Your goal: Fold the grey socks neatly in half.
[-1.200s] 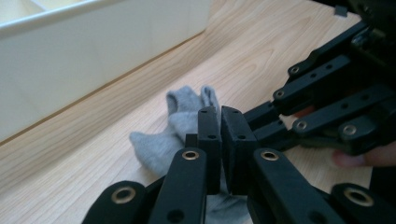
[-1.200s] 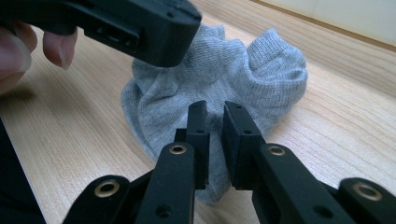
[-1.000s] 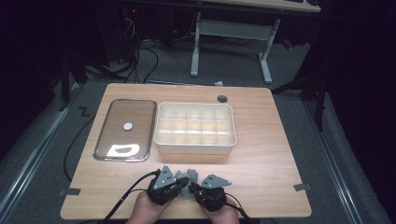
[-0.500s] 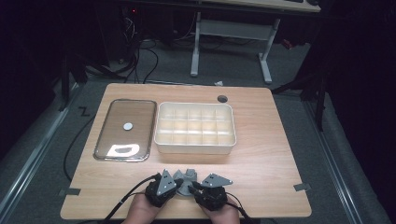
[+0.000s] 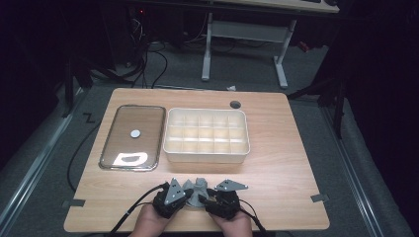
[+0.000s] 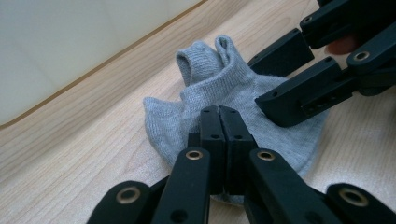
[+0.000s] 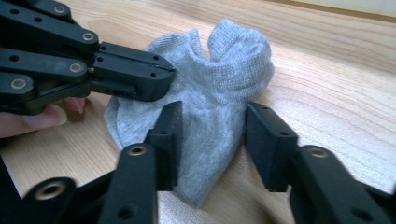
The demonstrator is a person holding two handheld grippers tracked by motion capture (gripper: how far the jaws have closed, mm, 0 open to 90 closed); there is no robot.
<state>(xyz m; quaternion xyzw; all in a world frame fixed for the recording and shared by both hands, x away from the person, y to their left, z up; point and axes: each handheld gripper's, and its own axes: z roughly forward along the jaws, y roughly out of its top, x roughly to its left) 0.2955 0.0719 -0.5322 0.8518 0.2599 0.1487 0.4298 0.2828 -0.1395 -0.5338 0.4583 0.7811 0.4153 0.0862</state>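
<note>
Grey sock [image 7: 205, 100] bunched on the table [image 5: 286, 163], on the person's side of the compartment box [image 5: 206, 136], well apart from it. Left gripper [image 6: 219, 135] pinched tight on a fold of its fabric. Right gripper [image 7: 210, 140]: jaws have just been opening, now straddling the sock, pads off the cloth. Reads as release by right, left keeping hold. Metal tray [image 5: 132, 137] lies left of the box.

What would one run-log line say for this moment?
left gripper shut on sock | right gripper just opening around sock | table
</note>
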